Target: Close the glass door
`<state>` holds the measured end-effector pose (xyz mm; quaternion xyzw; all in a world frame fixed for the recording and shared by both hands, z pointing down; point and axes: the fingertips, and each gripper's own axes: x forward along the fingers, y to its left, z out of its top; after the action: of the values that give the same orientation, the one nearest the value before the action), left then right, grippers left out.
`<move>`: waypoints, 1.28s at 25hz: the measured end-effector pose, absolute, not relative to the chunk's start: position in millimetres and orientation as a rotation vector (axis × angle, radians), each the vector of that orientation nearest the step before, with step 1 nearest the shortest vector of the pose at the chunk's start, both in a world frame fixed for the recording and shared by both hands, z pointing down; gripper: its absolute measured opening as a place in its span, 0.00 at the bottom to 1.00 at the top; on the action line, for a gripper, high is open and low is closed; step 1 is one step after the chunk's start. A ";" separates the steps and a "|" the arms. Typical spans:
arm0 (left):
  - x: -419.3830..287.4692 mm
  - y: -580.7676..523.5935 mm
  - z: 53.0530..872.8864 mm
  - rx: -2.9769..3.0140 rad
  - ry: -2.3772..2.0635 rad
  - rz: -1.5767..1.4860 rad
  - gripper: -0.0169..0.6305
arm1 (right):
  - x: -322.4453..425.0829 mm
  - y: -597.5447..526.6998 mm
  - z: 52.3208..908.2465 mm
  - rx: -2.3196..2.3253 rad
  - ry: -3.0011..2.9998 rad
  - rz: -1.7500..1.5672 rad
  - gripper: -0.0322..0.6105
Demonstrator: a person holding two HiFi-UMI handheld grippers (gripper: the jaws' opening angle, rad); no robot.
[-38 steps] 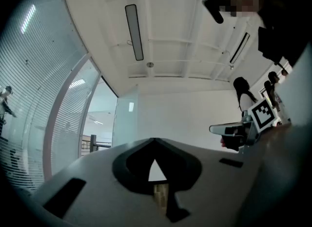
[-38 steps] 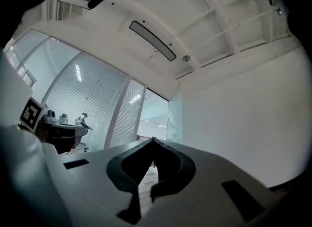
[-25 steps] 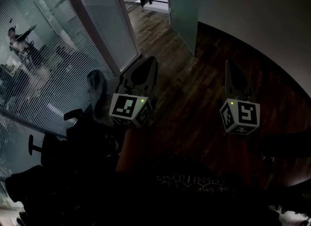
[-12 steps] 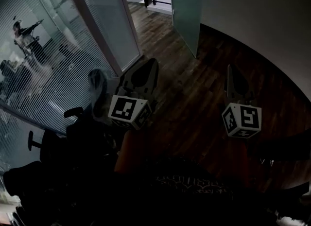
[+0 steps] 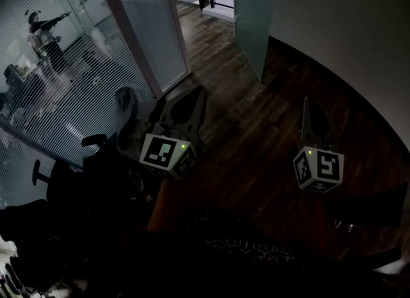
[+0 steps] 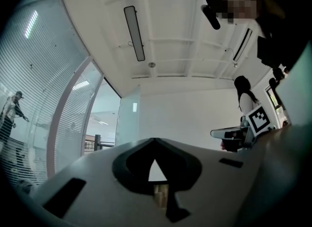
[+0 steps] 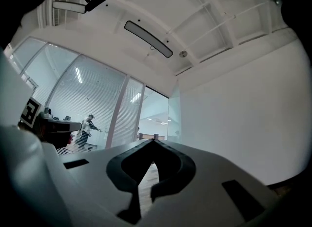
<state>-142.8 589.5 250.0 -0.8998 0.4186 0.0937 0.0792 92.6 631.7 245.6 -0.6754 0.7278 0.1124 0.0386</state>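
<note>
Evidently nothing was done yet: the glass door [image 5: 253,21] stood open, and the left gripper [image 5: 197,95] and right gripper [image 5: 308,106], jaws together and empty, hung well short of it.

Two grippers [image 5: 194,95] [image 5: 307,102]; one glass door [image 5: 253,15]; chair [image 5: 95,141] (dim), perhaps one.

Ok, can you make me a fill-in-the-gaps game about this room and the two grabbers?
1. The floor is made of dark ____.
2. The glass door has not been closed yet; it stands ____.
3. The left gripper and the right gripper both have their jaws together and hold ____.
4. The striped glass wall is on the person's ____ side.

Missing words: wood; open; nothing; left.
</note>
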 end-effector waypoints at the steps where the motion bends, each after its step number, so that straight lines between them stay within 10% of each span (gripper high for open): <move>1: -142.1 590.9 251.9 -2.692 1.263 0.279 0.03 | 94.9 632.0 247.4 -2.069 2.234 0.341 0.05; 32: -93.4 332.7 253.5 -2.741 1.152 0.274 0.03 | 153.6 401.5 250.5 -2.171 2.118 0.328 0.05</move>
<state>-93.4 332.7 253.5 -0.9152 0.3846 0.0914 0.0779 153.6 401.5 250.5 -0.7108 0.6937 0.1073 0.0454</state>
